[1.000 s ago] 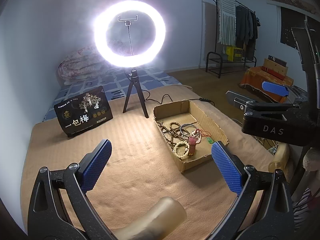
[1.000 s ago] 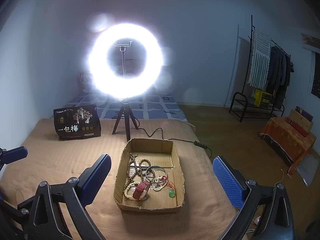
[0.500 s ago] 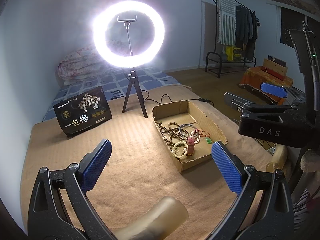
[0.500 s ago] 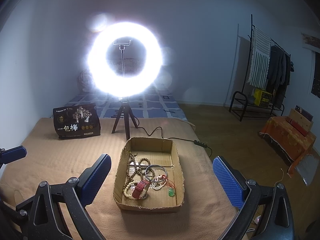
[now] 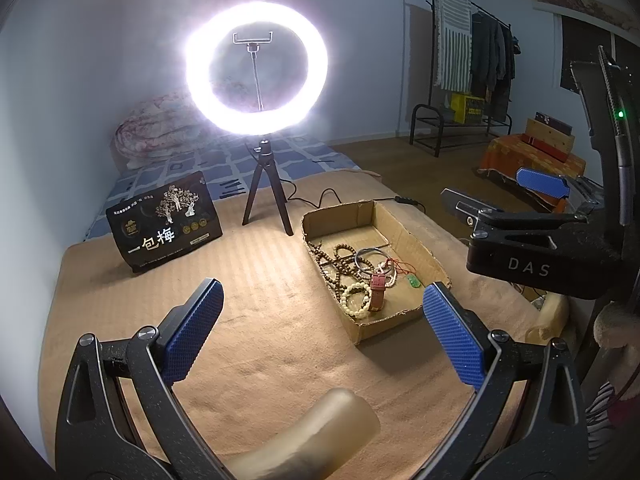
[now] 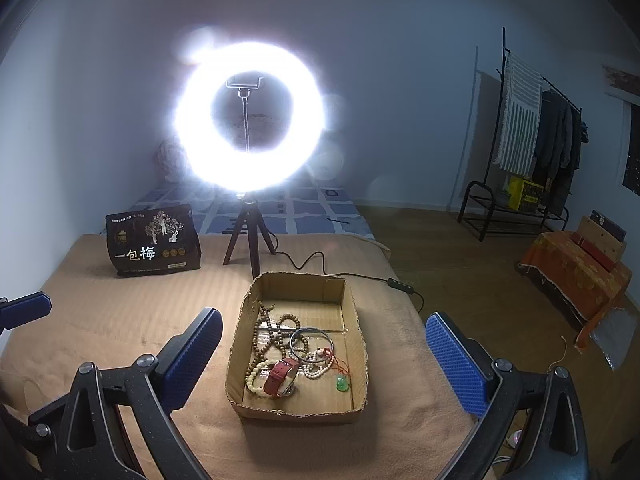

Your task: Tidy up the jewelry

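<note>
While the cardboard tray sits on the tan blanket lengthwise dead ahead of my right gripper, my left gripper has it off right; both gape empty, the tangled jewelry within nearer my right.

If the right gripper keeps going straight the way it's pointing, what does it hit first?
Probably the cardboard tray and its tangled jewelry, likely the red-strapped watch. The right gripper is open, empty and centred on it. Depth is uncertain from this fisheye view.
</note>
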Demonstrator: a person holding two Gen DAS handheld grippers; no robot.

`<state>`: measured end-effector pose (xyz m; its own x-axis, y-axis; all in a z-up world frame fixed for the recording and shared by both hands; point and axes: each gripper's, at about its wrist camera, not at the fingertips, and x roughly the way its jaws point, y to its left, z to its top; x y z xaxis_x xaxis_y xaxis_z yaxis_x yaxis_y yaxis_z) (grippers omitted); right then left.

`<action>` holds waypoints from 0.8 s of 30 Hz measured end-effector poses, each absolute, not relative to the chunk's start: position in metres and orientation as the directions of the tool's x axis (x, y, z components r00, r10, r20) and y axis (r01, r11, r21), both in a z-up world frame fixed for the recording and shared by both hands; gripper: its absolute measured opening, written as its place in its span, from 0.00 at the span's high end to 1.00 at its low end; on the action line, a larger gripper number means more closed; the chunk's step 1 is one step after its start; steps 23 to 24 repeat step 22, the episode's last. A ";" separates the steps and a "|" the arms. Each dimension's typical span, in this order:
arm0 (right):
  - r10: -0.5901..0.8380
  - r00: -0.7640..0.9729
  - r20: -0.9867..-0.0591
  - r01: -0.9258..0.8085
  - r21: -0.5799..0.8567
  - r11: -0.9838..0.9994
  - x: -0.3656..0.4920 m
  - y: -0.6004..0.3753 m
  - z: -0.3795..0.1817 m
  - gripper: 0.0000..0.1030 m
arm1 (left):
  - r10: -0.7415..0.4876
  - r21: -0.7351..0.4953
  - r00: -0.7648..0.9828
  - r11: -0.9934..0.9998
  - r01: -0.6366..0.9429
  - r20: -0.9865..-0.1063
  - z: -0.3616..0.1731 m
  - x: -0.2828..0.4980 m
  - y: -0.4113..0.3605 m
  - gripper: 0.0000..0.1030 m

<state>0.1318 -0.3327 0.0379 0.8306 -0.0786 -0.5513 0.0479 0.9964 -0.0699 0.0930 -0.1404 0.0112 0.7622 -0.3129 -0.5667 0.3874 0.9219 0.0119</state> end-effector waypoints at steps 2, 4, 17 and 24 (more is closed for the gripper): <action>-0.079 0.830 -0.552 0.049 -0.068 0.996 0.132 -0.333 0.038 0.00 | -0.318 0.005 0.757 0.921 0.390 -0.570 0.012 0.092 -0.142 0.01; -0.077 0.829 -0.554 0.049 -0.066 0.997 0.132 -0.333 0.038 0.00 | -0.318 0.002 0.757 0.921 0.389 -0.571 0.012 0.091 -0.142 0.01; -0.079 0.824 -0.562 0.052 -0.064 0.997 0.133 -0.334 0.036 0.00 | -0.305 0.003 0.768 0.929 0.371 -0.563 0.013 0.091 -0.138 0.01; -0.081 0.820 -0.567 0.053 -0.067 0.996 0.133 -0.334 0.034 0.00 | -0.290 0.018 0.784 0.934 0.358 -0.549 0.014 0.090 -0.138 0.01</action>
